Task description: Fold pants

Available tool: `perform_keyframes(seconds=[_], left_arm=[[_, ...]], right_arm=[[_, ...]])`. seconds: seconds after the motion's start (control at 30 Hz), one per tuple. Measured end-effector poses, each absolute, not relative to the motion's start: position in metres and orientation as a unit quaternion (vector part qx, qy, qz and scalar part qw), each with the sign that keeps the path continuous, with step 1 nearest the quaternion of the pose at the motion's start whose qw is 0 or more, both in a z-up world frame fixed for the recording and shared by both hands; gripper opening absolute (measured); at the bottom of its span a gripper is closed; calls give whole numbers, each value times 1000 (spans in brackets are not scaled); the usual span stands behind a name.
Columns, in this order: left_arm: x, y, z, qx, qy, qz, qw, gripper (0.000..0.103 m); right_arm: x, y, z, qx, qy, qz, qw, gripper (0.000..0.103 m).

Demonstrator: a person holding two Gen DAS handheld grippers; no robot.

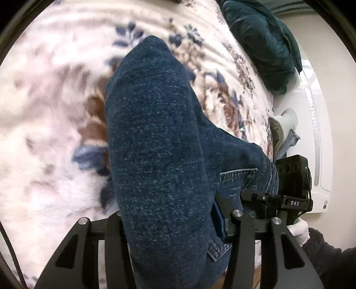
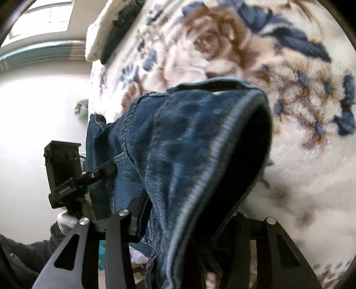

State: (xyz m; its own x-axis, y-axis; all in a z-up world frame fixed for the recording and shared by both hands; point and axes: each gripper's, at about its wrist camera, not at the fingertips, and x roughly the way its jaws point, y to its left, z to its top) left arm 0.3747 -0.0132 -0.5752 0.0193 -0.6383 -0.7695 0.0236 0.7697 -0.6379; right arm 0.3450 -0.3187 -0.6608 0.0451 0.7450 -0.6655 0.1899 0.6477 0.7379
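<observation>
Dark blue jeans [image 1: 160, 142] are lifted above a floral blanket [image 1: 44, 124]. In the left wrist view the denim drapes over and between my left gripper's fingers [image 1: 175, 235], hiding the tips; it is shut on the jeans. The right gripper [image 1: 276, 200] shows at the right, clamped on the jeans' edge near a pocket. In the right wrist view the jeans [image 2: 178, 142] hang bunched over my right gripper [image 2: 178, 235], with the waistband opening gaping at the right. The left gripper [image 2: 89, 175] pinches the denim at the left.
The cream blanket with brown and blue flowers [image 2: 289, 89] covers the bed. A dark teal cushion [image 1: 262, 42] lies at its far right edge. A white appliance [image 1: 316, 144] and a shoe [image 1: 278, 131] stand beside the bed. A window [image 2: 44, 20] is at upper left.
</observation>
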Motion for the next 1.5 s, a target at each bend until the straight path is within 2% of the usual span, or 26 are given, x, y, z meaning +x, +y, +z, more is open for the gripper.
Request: perform_keyframes(seconds=[0.27, 0.43, 0.7, 0.9, 1.13, 1.27, 1.5], left_arm=[[452, 11, -489, -222, 613, -249, 716, 45], [555, 34, -433, -196, 582, -254, 747, 46], [739, 76, -398, -174, 537, -259, 784, 46], [856, 117, -423, -190, 547, -251, 776, 46], [931, 144, -491, -214, 579, -240, 749, 46], [939, 164, -532, -239, 596, -219, 735, 48], [920, 182, -531, -237, 589, -239, 735, 50]], right_arm=[[411, -294, -589, 368, 612, 245, 656, 45], [508, -263, -532, 353, 582, 263, 684, 45], [708, -207, -470, 309, 547, 280, 726, 45], [829, -171, -475, 296, 545, 278, 733, 45], [907, -160, -533, 339, 568, 271, 699, 45], [924, -160, -575, 359, 589, 252, 679, 44], [926, -172, -586, 357, 597, 235, 679, 44]])
